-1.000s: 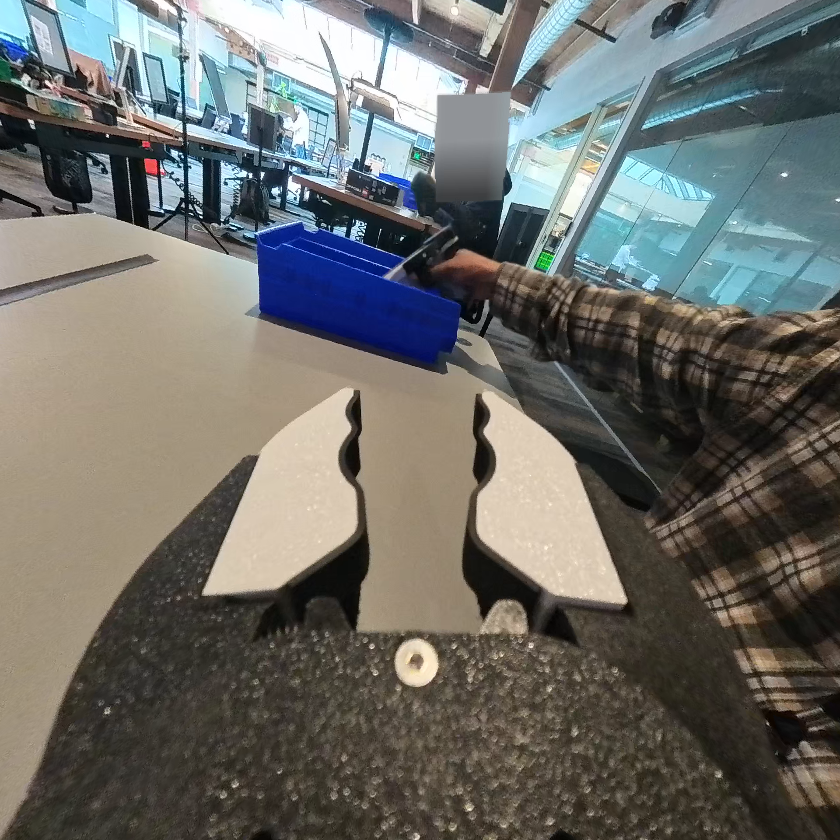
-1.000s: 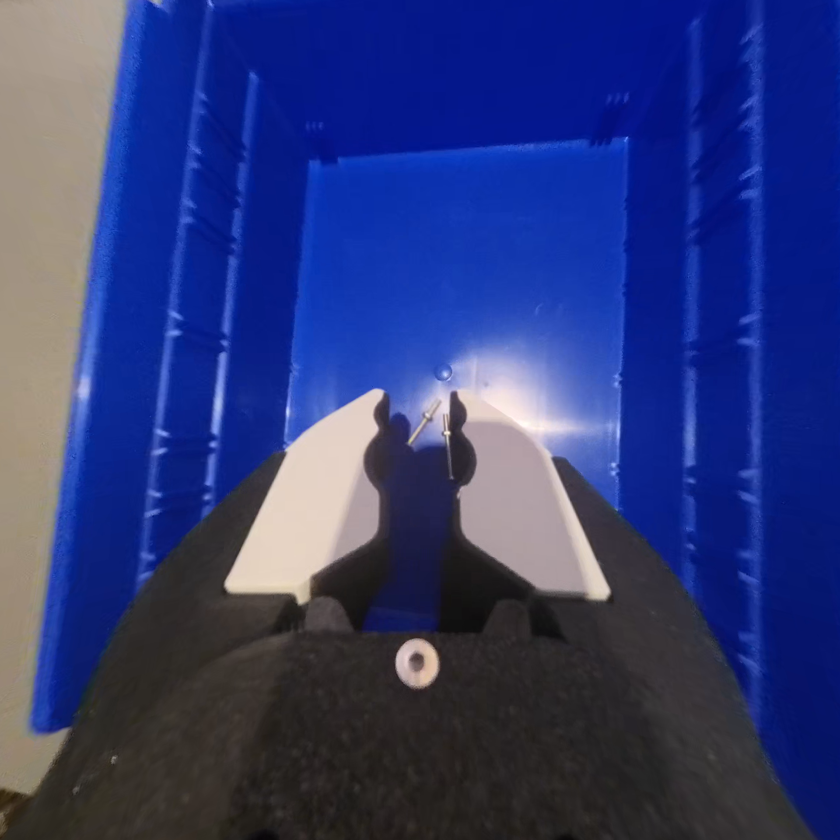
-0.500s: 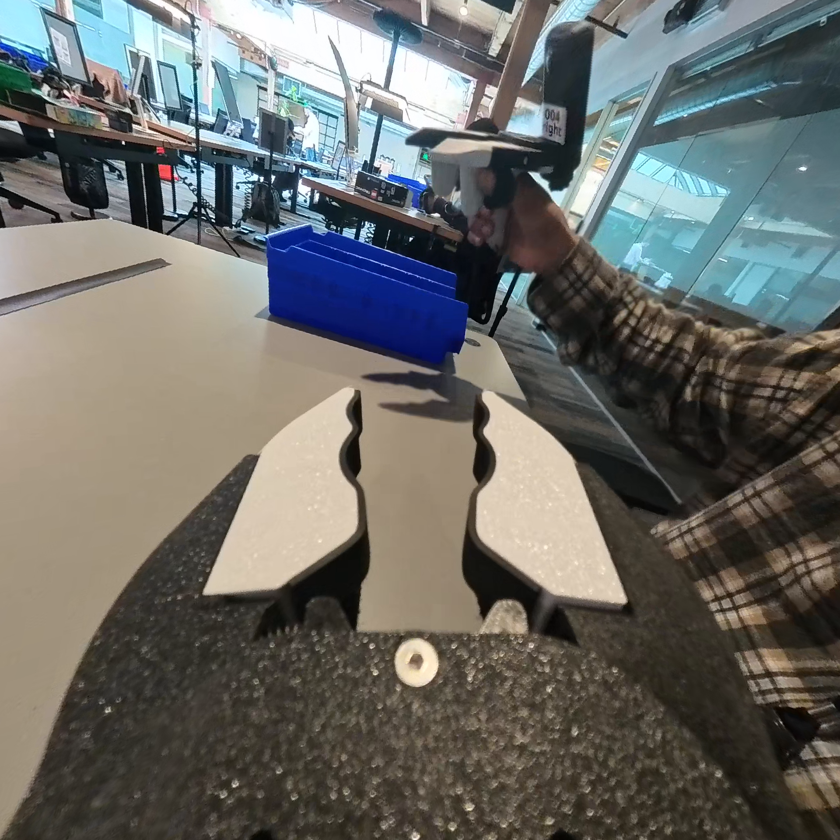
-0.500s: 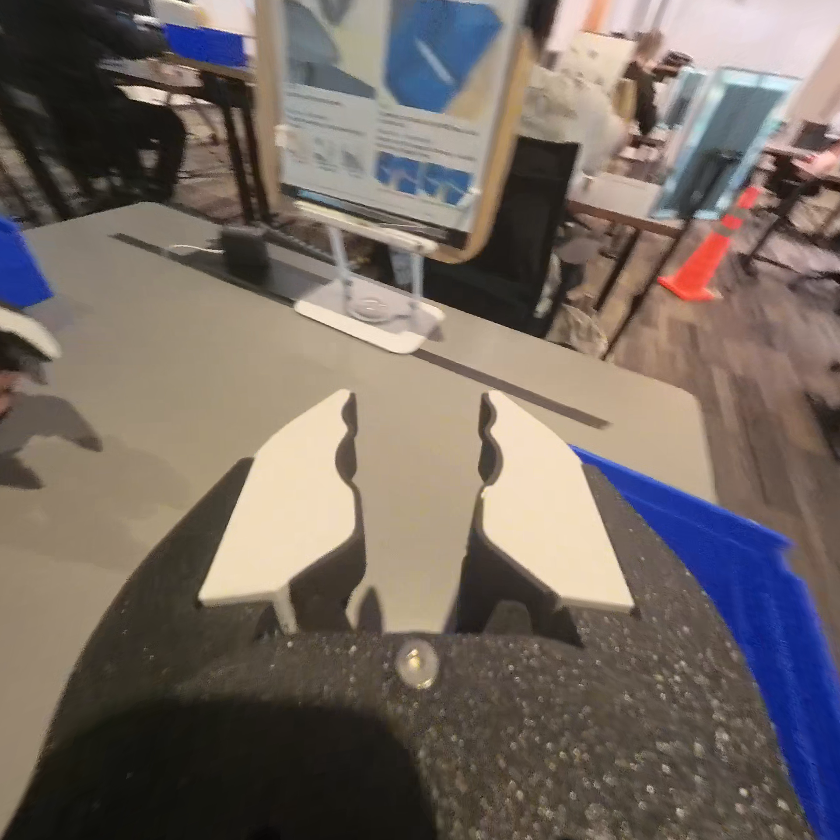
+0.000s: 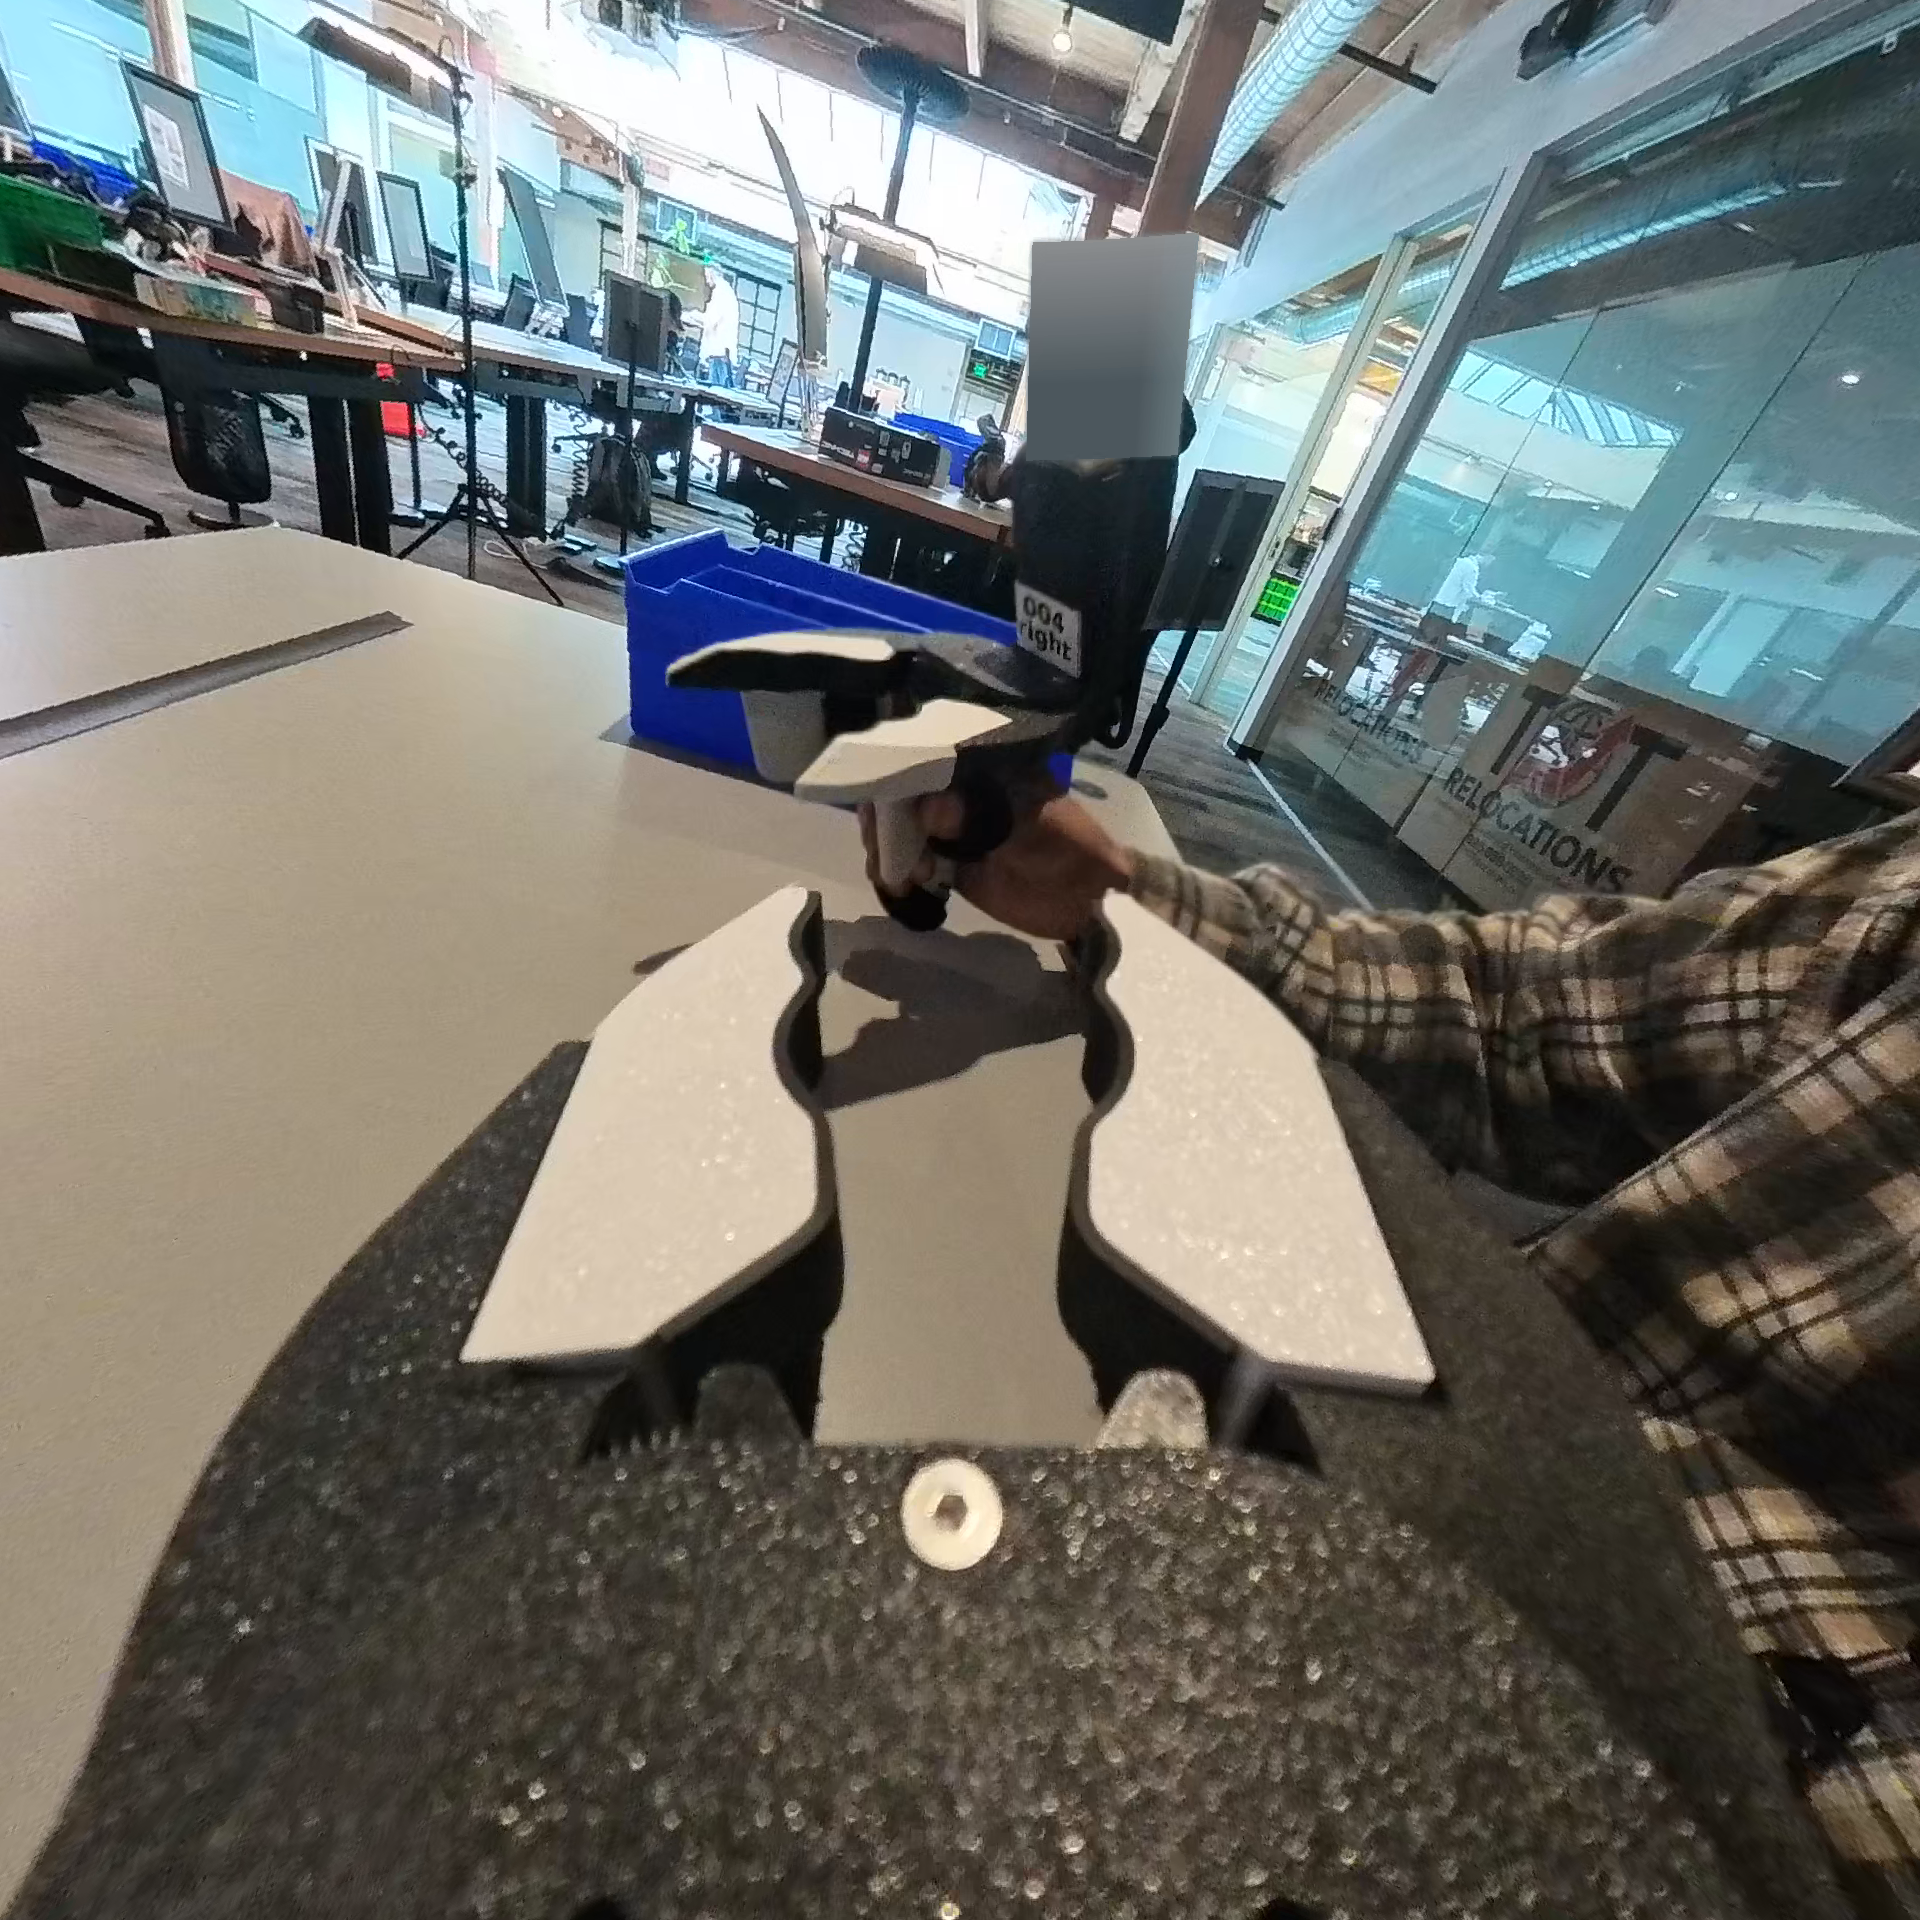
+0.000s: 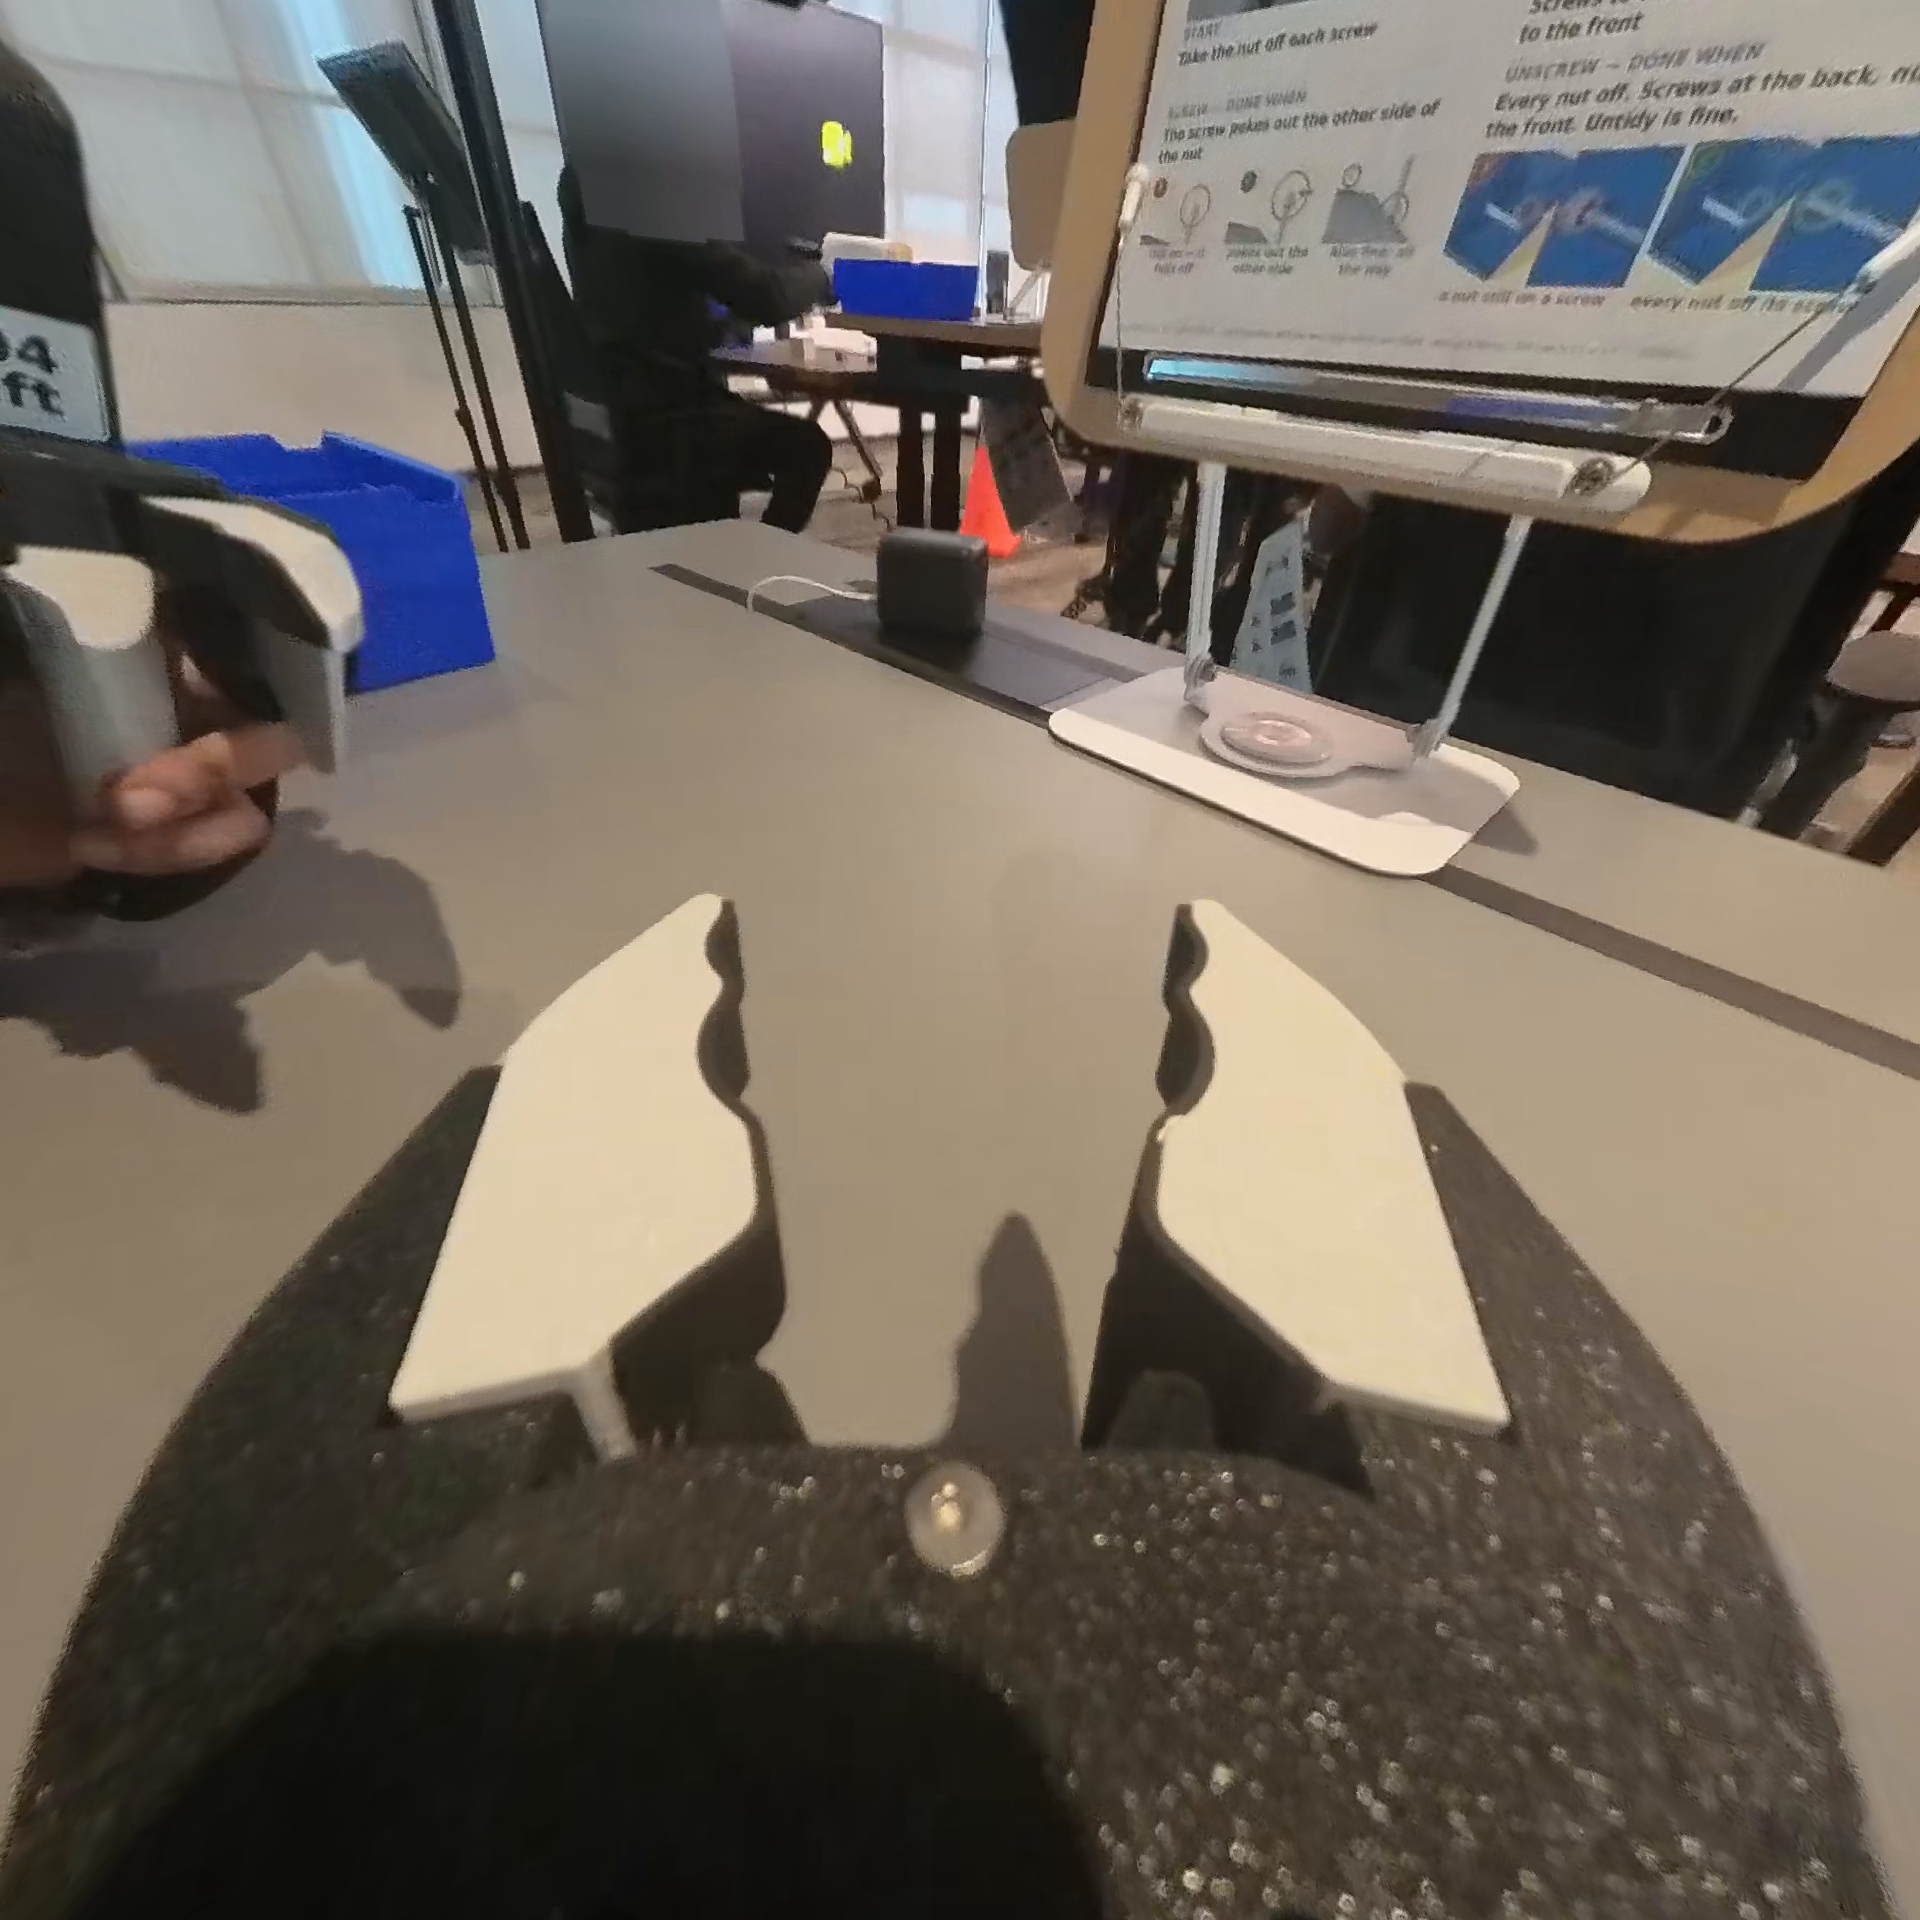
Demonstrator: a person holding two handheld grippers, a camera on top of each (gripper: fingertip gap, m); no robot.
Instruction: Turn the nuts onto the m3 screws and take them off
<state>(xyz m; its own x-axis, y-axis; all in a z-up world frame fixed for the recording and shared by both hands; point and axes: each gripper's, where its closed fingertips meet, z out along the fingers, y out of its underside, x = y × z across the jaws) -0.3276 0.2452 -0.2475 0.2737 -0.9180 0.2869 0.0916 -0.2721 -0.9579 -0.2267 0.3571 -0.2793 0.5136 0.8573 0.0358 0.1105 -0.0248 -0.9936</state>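
My left claw hovers low over the grey table, its two fingers a moderate gap apart with nothing between them. My right claw is spread wide and is also empty; only bare table shows between its fingers. In the left wrist view the right claw appears at about 12 o'clock, held by a hand with a plaid sleeve, just in front of the blue bin. In the right wrist view the bin is at about 10 o'clock, and an instruction board on a stand is at about 1 o'clock, with a small black box near 12 o'clock.

I cannot see any screw or nut in these pictures; I suppose they lie inside the blue bin, but its inside is hidden. Because both claws carry nothing, I judge that no threading is under way now. How many nuts are already turned on or taken off, I cannot tell
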